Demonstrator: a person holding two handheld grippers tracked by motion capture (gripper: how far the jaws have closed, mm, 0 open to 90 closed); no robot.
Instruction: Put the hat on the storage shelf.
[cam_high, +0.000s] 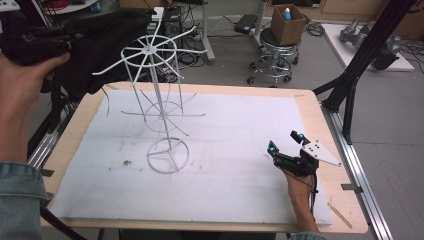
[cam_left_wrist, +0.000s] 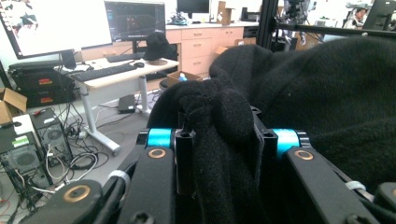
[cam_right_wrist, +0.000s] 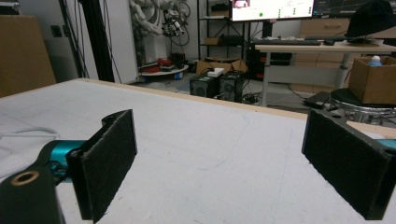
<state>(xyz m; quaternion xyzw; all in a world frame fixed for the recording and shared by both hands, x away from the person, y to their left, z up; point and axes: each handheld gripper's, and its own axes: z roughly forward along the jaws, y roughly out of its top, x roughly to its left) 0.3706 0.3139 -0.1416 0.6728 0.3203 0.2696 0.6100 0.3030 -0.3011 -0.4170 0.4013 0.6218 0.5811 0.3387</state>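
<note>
Left hand-held gripper (cam_left_wrist: 219, 140) pinches black cloth (cam_left_wrist: 299, 93); right hand-held gripper (cam_high: 286, 141) sits wide. Dragging cloth might tip the wire rack (cam_high: 161, 107), centre-left.

A wire rack (cam_high: 161, 107) is standing on the mat (cam_high: 225, 150) covering the table (cam_high: 320, 120) — left of centre. A cloth (cam_high: 100, 45) is hanging behind the table's far left corner, while a stool (cam_high: 277, 55) bearing a box (cam_high: 288, 22) is sitting beyond the far edge — to the right.
</note>
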